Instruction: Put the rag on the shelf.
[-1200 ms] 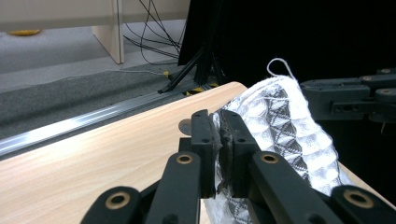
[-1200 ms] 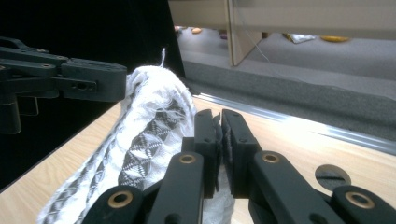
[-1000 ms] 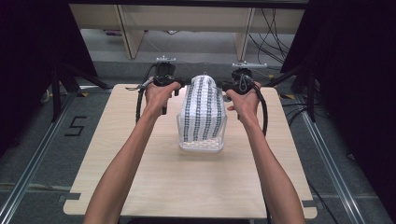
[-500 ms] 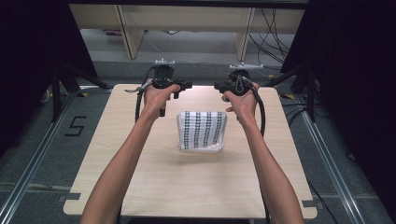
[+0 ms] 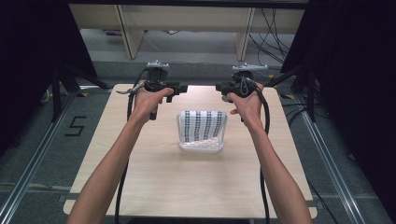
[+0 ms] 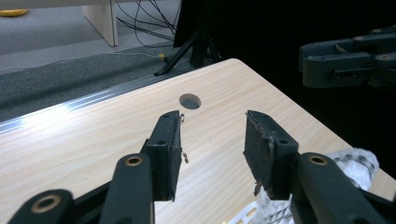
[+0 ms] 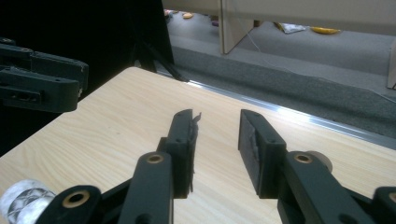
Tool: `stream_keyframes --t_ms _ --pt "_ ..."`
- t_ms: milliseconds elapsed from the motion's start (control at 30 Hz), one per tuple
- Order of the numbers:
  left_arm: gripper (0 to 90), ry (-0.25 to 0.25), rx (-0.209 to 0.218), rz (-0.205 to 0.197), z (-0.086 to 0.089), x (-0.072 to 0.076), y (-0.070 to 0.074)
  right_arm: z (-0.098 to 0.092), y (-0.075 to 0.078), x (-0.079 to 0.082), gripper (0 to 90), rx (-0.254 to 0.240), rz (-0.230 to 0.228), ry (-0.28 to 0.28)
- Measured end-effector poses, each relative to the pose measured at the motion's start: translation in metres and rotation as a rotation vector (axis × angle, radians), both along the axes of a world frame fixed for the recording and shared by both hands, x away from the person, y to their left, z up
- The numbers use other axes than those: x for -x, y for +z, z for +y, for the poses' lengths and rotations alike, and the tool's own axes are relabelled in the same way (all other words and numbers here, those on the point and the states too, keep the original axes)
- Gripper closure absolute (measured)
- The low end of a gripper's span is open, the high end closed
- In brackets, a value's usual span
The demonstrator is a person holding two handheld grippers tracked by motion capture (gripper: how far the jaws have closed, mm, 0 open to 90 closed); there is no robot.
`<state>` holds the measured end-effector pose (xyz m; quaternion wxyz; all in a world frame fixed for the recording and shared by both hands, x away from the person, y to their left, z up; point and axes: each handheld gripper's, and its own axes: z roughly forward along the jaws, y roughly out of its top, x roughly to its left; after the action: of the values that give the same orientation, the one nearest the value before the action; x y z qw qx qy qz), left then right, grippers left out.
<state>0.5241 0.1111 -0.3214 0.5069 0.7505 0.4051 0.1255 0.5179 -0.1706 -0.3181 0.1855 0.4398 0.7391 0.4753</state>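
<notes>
On the wooden table (image 5: 187, 182), a clear plastic container (image 5: 201, 140) stands near the middle, a little toward the far edge, with a folded black-and-white patterned cloth (image 5: 202, 124) tucked upright inside it; the pattern runs in dark stripes of small marks, and no letters can be made out on it. The left gripper (image 5: 180, 88) is held in the person's left hand (image 5: 147, 100) above the far-left part of the table, pointing inward, well clear of the container. Its jaws have just been opening; in the left gripper view they stand partly apart with only bare tabletop between the worn pads (image 6: 258, 144), and a round hole (image 6: 190, 101) in the table shows beyond them. The right gripper (image 5: 219, 87), in the right hand (image 5: 246, 105), sits above the far-right part of the table and faces the left one across the gap. Its jaws have also just been opening, and in the right gripper view they stand moderately apart, holding nothing. The only readable mark is a "5" (image 5: 75, 126) taped on the grey floor beside the table's left edge.
</notes>
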Motion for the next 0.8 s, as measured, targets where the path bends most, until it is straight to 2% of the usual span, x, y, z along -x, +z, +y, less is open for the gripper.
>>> stream_keyframes --t_ms 167,233,267,300,367,433,533,567,600,633,800 --pt "48.2 -0.021 -0.006 0.014 0.005 0.006 0.000 -0.001 0.000 0.005 63.1 -0.002 0.009 0.017" --pt "47.2 -0.018 -0.016 0.011 0.006 0.009 0.001 -0.002 -0.002 0.006 61.8 0.006 0.017 0.019" --pt "46.8 -0.025 -0.016 0.011 0.006 0.010 0.002 -0.003 -0.002 0.006 61.2 0.027 0.005 0.024" --pt "46.0 -0.021 -0.017 0.008 0.006 0.011 0.003 -0.003 -0.003 0.008 60.6 0.009 0.018 0.027" --pt "44.3 -0.026 -0.019 0.005 0.007 0.013 0.004 -0.004 -0.005 0.009 57.4 0.008 0.016 0.031" --pt "42.7 -0.036 -0.020 0.005 0.007 0.015 0.005 -0.004 -0.004 0.012 52.5 0.000 0.033 0.024" --pt "39.8 -0.031 -0.023 0.007 0.007 0.019 0.006 -0.006 -0.003 0.015 48.3 -0.002 0.020 0.029" --pt "38.9 -0.032 -0.028 0.009 0.008 0.020 0.006 -0.007 -0.002 0.016 47.2 -0.011 0.027 0.030" --pt "38.3 -0.041 -0.044 0.010 0.009 0.021 0.006 -0.008 -0.001 0.017 45.9 0.002 0.012 0.044" --pt "38.2 -0.036 -0.034 0.010 0.009 0.022 0.006 -0.008 0.000 0.019 45.2 -0.005 0.017 0.047" --pt "35.5 -0.042 -0.035 0.007 0.013 0.029 0.006 -0.010 0.001 0.027 43.4 -0.020 0.023 0.055"
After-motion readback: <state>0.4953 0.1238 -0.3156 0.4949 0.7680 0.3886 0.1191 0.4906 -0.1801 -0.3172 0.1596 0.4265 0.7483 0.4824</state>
